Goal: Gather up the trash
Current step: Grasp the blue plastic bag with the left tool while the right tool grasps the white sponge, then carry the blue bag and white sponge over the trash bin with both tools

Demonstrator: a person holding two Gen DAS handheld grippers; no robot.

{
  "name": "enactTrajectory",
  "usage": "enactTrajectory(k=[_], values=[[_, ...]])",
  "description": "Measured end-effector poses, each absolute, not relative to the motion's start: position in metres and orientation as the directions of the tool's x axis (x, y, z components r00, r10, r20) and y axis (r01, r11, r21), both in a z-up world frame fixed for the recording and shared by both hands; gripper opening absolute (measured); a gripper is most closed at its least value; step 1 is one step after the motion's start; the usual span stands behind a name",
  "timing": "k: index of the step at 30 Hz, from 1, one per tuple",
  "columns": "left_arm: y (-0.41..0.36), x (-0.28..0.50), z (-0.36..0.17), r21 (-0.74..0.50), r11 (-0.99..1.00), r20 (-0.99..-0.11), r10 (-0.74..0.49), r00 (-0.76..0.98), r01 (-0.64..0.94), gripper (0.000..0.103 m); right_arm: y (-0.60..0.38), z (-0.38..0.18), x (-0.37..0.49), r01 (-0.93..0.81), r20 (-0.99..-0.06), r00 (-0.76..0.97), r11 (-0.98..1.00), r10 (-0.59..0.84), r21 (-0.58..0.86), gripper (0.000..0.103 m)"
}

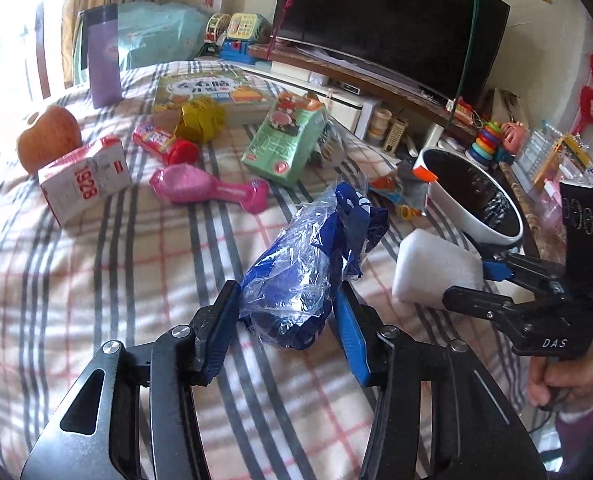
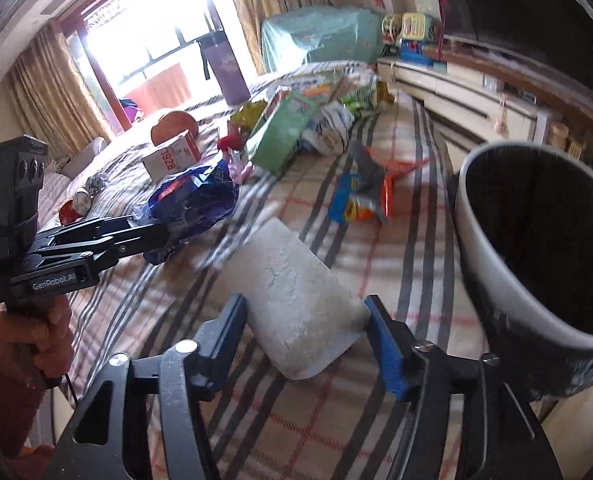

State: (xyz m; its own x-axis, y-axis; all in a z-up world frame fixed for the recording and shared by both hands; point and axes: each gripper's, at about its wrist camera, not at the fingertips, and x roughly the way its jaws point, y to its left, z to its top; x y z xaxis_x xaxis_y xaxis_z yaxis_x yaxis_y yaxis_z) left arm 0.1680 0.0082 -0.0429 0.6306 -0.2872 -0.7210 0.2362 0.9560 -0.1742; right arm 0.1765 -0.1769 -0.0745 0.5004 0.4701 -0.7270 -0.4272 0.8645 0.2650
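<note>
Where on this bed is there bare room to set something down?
Bare blanket lies left of the blue wrapper, below the white carton and pink balloon. It is crowded from the green box to the bin.

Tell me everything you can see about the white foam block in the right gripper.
The white foam block is a thick rectangular slab with rounded corners and a grainy, pitted surface, like packing styrofoam, slightly dirty. The right gripper holds it, one blue-padded finger pressing each long side, so it sticks forward over the checked bedspread. It sits just left of the white trash bin, not yet over its opening. From the left wrist view its far end looks clean and unbroken.
</note>
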Motion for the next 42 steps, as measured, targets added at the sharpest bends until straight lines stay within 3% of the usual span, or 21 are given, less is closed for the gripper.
enactTrajectory(k=[3,8,9,12,42], values=[[0.01,0.166,-0.045,-0.191,0.955,-0.725,-0.294,0.623,0.227,0.047,-0.175,-0.069,0.174,-0.469,-0.714,0.529,0.859,0.46,0.206,0.083],[0.008,0.161,-0.044,-0.2,0.954,-0.725,-0.298,0.62,0.225,0.047,-0.16,-0.068,0.175,-0.51,-0.723,0.566,0.857,0.396,0.07,0.084],[0.007,0.16,-0.044,-0.2,0.953,-0.725,-0.299,0.62,0.226,0.047,-0.158,-0.07,0.175,-0.516,-0.729,0.559,0.854,0.395,0.067,0.083],[0.002,0.157,-0.043,-0.2,0.951,-0.725,-0.305,0.618,0.234,0.047,-0.156,-0.075,0.174,-0.505,-0.743,0.559,0.862,0.368,0.047,0.06],[-0.125,0.163,-0.019,-0.176,0.867,-0.706,-0.441,0.554,0.466,0.047,-0.306,-0.046,0.149,-0.128,-0.654,0.702,0.953,0.282,0.273,0.06]])
